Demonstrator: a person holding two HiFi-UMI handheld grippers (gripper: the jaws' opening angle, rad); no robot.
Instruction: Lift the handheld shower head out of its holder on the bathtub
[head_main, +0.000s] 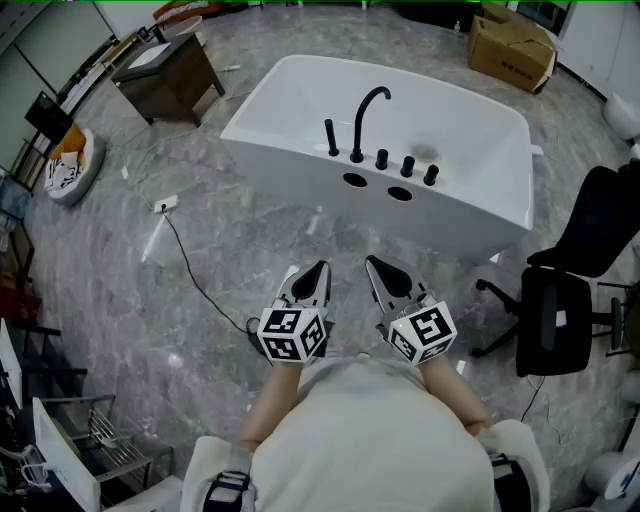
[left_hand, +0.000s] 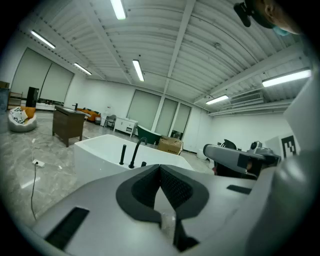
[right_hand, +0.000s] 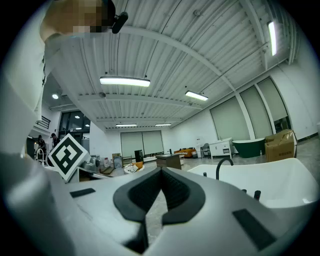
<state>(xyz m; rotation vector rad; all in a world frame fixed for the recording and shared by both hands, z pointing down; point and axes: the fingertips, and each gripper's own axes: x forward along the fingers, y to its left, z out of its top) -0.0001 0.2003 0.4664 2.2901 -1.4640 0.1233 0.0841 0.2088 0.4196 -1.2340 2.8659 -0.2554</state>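
Observation:
A white bathtub stands on the grey floor ahead of me. On its near rim a thin black handheld shower head stands upright in its holder, left of a curved black spout and three black knobs. My left gripper and right gripper hover side by side close to my body, well short of the tub, both shut and empty. In the left gripper view the shower head and the spout show beyond the closed left gripper. The right gripper points past the tub.
A black office chair stands right of the tub. A brown cabinet sits at the far left and a cardboard box at the far right. A power cable runs across the floor towards me. A wire rack is at my near left.

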